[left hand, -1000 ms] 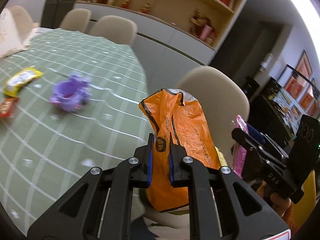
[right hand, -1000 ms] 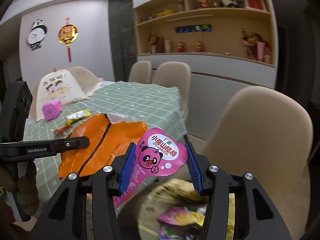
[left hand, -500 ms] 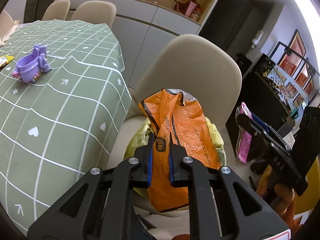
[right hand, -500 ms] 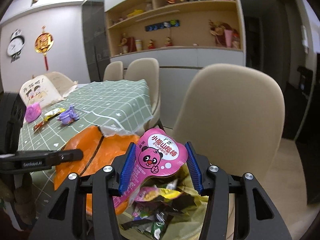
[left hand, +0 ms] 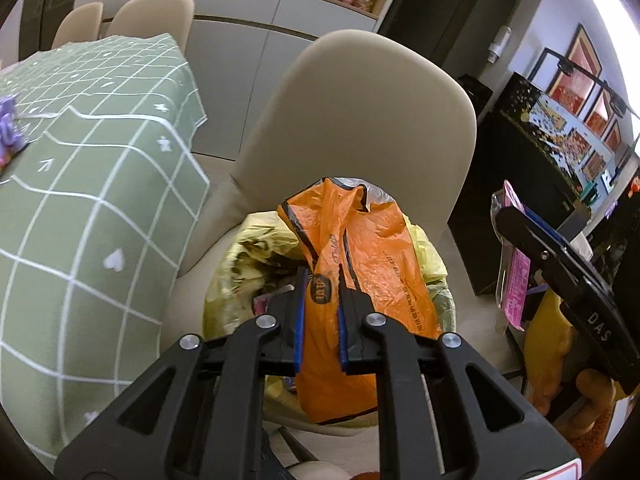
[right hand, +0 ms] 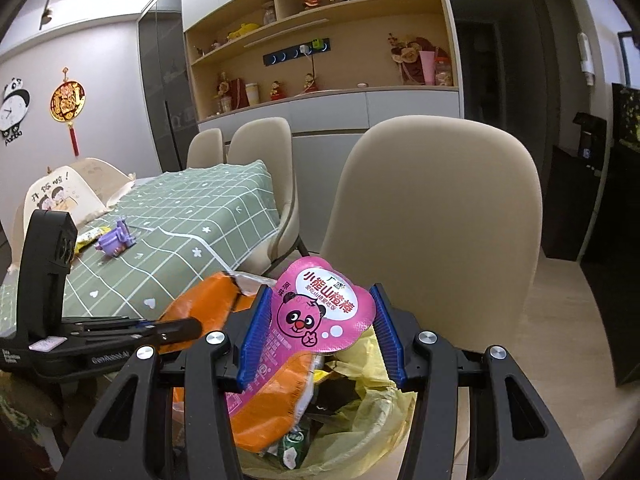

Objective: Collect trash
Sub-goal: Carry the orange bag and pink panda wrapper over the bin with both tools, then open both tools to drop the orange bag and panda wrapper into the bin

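Beige chair [right hand: 436,216], green checked tablecloth [left hand: 80,184], panda clock [right hand: 12,110].

1. Left gripper [left hand: 320,316], carrying the orange snack bag [left hand: 360,280], now off the green checked tablecloth [left hand: 80,200] and directly above the yellow-lined trash bin [left hand: 236,264] on the beige chair [left hand: 360,120].
2. Right gripper [right hand: 316,336], with the pink panda wrapper [right hand: 320,308], now above the bin's open mouth, trash inside sharply visible.

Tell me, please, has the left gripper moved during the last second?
Yes. The left gripper, shut on the orange bag, left the green tablecloth and now hangs over the yellow-lined bin on the beige chair.
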`<act>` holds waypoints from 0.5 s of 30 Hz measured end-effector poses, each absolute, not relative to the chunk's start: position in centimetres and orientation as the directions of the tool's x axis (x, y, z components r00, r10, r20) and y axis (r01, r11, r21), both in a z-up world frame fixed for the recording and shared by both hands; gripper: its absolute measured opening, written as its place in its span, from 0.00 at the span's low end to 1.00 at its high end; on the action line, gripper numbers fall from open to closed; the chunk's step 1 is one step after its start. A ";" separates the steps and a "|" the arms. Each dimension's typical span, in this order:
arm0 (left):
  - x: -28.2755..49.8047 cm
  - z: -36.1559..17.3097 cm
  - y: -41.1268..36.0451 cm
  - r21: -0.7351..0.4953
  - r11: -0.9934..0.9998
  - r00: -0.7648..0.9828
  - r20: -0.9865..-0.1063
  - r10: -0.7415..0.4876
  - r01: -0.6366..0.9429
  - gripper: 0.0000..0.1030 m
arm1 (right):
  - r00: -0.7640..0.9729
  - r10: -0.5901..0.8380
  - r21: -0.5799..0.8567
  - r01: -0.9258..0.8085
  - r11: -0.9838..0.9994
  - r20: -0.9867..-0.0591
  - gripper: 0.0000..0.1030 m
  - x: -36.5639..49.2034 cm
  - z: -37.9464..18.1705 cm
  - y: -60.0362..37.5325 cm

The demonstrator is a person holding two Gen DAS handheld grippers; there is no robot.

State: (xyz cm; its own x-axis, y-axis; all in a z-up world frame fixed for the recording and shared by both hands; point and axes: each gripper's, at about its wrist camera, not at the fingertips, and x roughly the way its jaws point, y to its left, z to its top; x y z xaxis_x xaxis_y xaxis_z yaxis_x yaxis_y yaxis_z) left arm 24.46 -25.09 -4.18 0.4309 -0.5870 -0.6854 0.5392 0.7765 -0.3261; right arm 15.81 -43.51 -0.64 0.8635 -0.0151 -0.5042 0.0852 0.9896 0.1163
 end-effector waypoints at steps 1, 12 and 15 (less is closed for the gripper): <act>24.5 -4.5 -25.3 -0.321 0.779 0.430 -0.690 -0.582 0.539 0.11 | 0.861 -0.012 0.119 0.085 0.989 -0.509 0.46 15.9 -0.8 -43.6; 25.0 -5.6 -23.2 -0.384 0.780 0.396 -0.699 -0.595 0.494 0.42 | 0.838 0.007 0.129 0.076 0.989 -0.546 0.46 17.0 -2.5 -42.9; 24.8 -5.2 -21.7 -0.391 0.791 0.410 -0.696 -0.589 0.471 0.43 | 0.824 0.013 0.114 0.063 0.991 -0.566 0.46 17.6 -3.3 -42.1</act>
